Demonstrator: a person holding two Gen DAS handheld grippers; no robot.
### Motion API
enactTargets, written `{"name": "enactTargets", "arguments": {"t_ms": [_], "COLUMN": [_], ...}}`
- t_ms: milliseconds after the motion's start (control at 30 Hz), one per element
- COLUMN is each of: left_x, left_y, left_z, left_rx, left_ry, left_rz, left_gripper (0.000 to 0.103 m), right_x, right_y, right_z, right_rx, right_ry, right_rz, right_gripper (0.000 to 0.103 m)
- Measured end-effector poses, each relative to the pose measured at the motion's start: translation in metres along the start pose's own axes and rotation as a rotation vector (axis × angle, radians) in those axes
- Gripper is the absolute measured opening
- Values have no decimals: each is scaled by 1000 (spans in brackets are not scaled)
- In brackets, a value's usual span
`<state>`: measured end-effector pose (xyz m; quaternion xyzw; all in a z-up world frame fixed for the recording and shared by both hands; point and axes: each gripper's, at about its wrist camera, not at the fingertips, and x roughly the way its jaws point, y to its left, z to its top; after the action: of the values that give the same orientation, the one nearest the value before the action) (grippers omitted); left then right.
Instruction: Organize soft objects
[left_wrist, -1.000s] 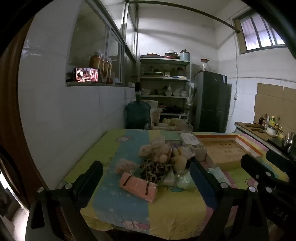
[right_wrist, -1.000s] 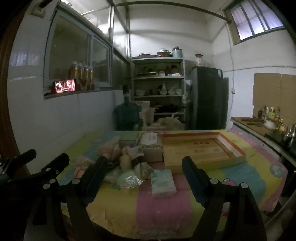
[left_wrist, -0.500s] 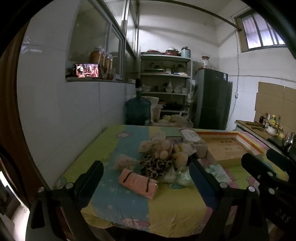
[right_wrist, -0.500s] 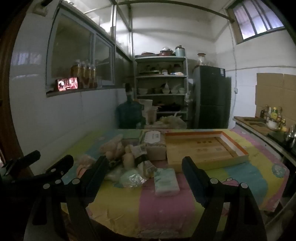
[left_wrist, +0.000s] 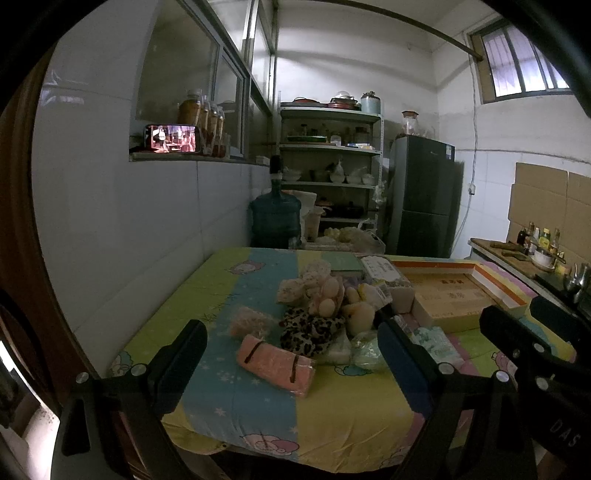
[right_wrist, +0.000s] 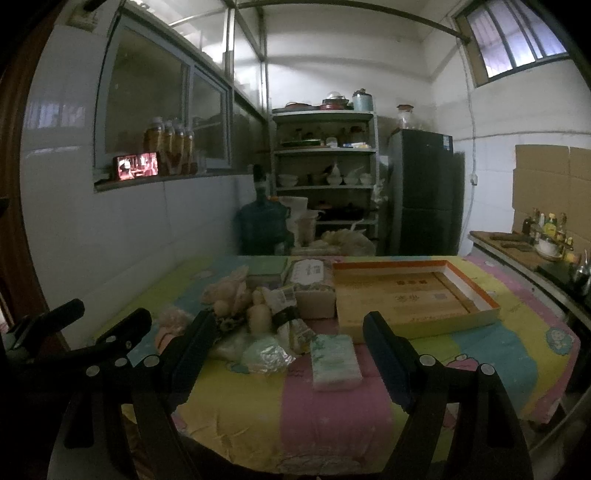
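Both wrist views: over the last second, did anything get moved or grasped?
Only the cameras moved: both views tilted so the table sits lower in frame. The left gripper and right gripper stayed open and empty, short of the pile. The pink towel, tissue pack and tray lie as before.

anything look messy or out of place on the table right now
Yes. The soft things are heaped in a loose pile near the middle of the table, while the shallow box beside it sits bare. A pink towel roll and a tissue pack lie apart at the near edge. Nothing looks spilled or damaged.
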<state>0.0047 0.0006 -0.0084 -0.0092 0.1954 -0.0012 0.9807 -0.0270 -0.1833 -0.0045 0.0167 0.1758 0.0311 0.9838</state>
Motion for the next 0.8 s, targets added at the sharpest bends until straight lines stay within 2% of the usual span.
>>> {"name": "enactTargets", "arguments": {"t_ms": [800], "left_x": [3], "left_y": [0], "left_z": [-6], "left_rx": [-8], "left_ry": [5], "left_rz": [-1], "left_gripper": [94], "right_x": [0], "right_y": [-1], "right_z": [0], "right_rx": [-2], "right_ry": [4], "right_rz": [4], "right_gripper": [83]}}
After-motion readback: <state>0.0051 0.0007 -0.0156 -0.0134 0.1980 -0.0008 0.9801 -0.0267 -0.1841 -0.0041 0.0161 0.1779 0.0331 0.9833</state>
